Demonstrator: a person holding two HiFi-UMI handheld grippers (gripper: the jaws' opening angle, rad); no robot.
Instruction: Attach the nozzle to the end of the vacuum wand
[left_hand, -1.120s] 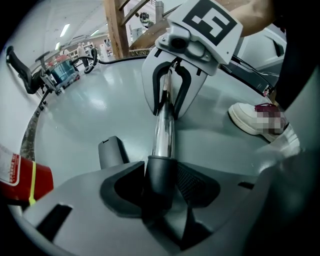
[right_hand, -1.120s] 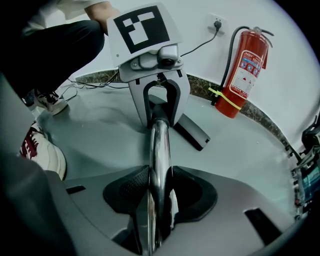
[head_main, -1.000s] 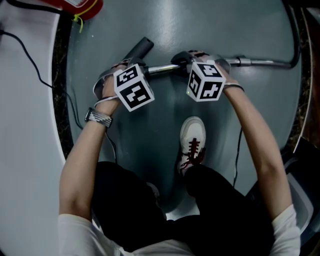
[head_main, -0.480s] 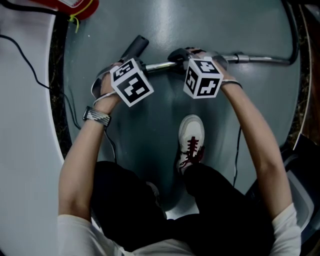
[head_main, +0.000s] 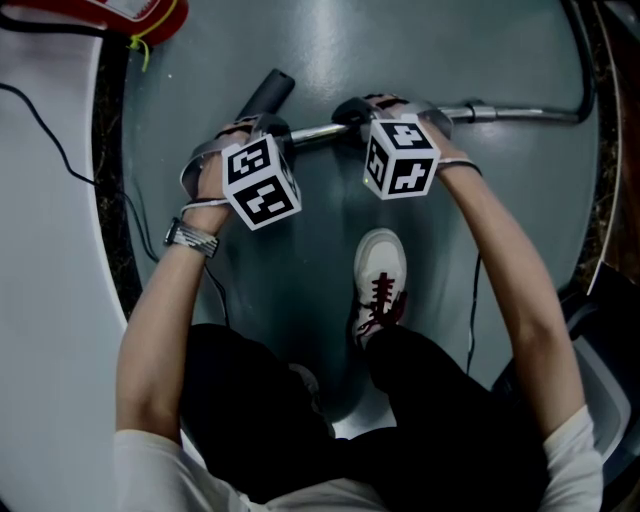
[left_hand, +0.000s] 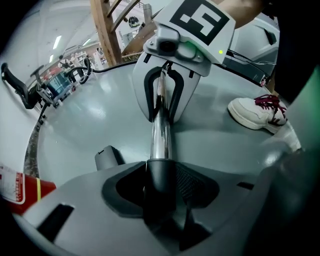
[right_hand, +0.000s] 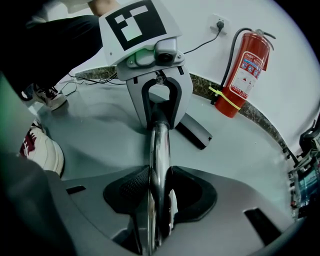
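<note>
A chrome vacuum wand (head_main: 520, 112) lies level over the grey floor, running from the right toward the middle. My right gripper (head_main: 375, 108) (right_hand: 157, 200) is shut on the wand tube (right_hand: 159, 150), near its free end. My left gripper (head_main: 265, 128) (left_hand: 160, 192) faces it and has the dark collar of the nozzle (left_hand: 160, 172) between its pads; its jaws are closing on it. The nozzle's flat dark end (head_main: 265, 95) (right_hand: 196, 131) sticks out up-left behind the left gripper. In the left gripper view the wand tube (left_hand: 161, 130) runs straight into the collar.
A red fire extinguisher (right_hand: 243, 70) (head_main: 110, 12) stands by the white wall. The person's white shoe (head_main: 382, 280) (left_hand: 257, 112) is planted just below the grippers. A black cable (head_main: 60, 130) trails on the left, beyond the floor's dark stone rim (head_main: 112, 230).
The left gripper's marker cube has rolled a little, and the nozzle's free end has shifted slightly up-left. The right gripper and the wand stay where they were.
</note>
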